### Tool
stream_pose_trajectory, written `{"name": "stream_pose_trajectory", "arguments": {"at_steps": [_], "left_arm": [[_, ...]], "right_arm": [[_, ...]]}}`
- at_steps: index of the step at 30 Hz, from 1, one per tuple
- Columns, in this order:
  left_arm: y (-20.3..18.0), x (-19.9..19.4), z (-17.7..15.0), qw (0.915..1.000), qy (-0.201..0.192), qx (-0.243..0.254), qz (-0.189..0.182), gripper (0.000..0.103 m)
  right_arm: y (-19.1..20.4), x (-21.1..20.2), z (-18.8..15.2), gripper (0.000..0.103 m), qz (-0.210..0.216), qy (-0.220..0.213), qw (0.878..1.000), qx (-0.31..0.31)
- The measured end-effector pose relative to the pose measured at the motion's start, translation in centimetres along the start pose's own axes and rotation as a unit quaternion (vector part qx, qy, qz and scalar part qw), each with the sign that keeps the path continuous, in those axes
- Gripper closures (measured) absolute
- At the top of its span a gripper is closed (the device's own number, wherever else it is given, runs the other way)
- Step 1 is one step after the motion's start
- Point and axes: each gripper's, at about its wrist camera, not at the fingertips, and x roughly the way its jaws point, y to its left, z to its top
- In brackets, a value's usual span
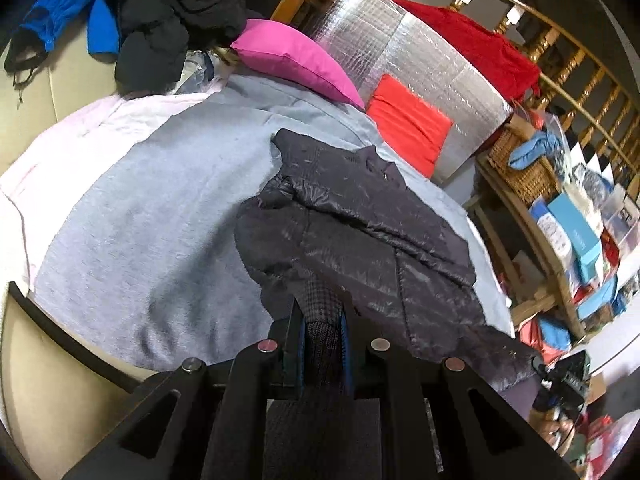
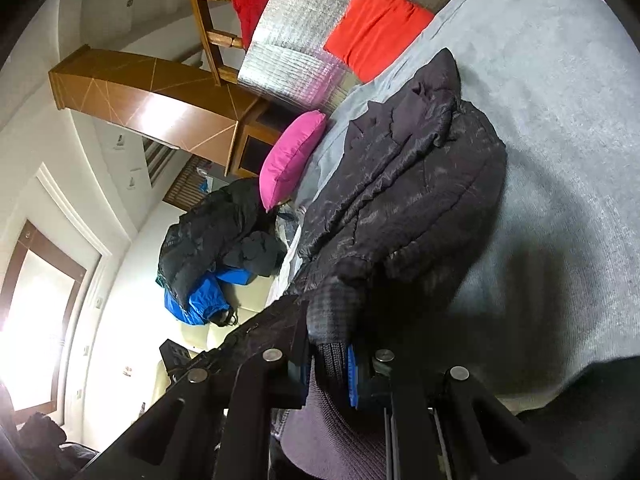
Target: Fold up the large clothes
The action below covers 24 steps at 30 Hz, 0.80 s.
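A dark shiny padded jacket (image 1: 360, 232) lies on the grey sheet (image 1: 140, 220) of a bed, sleeves laid over its body, collar at the far end. My left gripper (image 1: 322, 328) is shut on the jacket's ribbed knit hem. The right wrist view shows the same jacket (image 2: 400, 188) on the grey sheet (image 2: 560, 160). My right gripper (image 2: 332, 356) is shut on another part of the ribbed hem, lifting that edge a little off the sheet.
A pink pillow (image 1: 296, 58), an orange cushion (image 1: 408, 120) and a silver foil panel (image 1: 400, 52) stand at the headboard. A heap of black and blue clothes (image 1: 160, 12) lies at the far left. Cluttered wooden shelves (image 1: 560, 208) stand beside the bed on the right.
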Motion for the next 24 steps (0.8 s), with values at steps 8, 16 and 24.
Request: {"name": "stream_pose_trajectory", "arguments": {"at_steps": [8,16,24], "left_arm": [[-0.5,-0.1,0.5,0.9998,-0.017,-0.003,-0.01,0.088],[-0.4,0.2,1.0,0.9998,-0.017,-0.001,0.004,0.088],[0.3,0.4,0.7,0.9999,-0.015,-0.006,0.004,0.088]], "right_arm": [[0.2,-0.1,0.3,0.088,0.009,-0.012,1.0,0.002],[0.3,-0.1,0.8,0.088,0.011,-0.017,1.0,0.0],[1.4,0.3,1.2,0.088,0.007,-0.015,1.0,-0.009]]}}
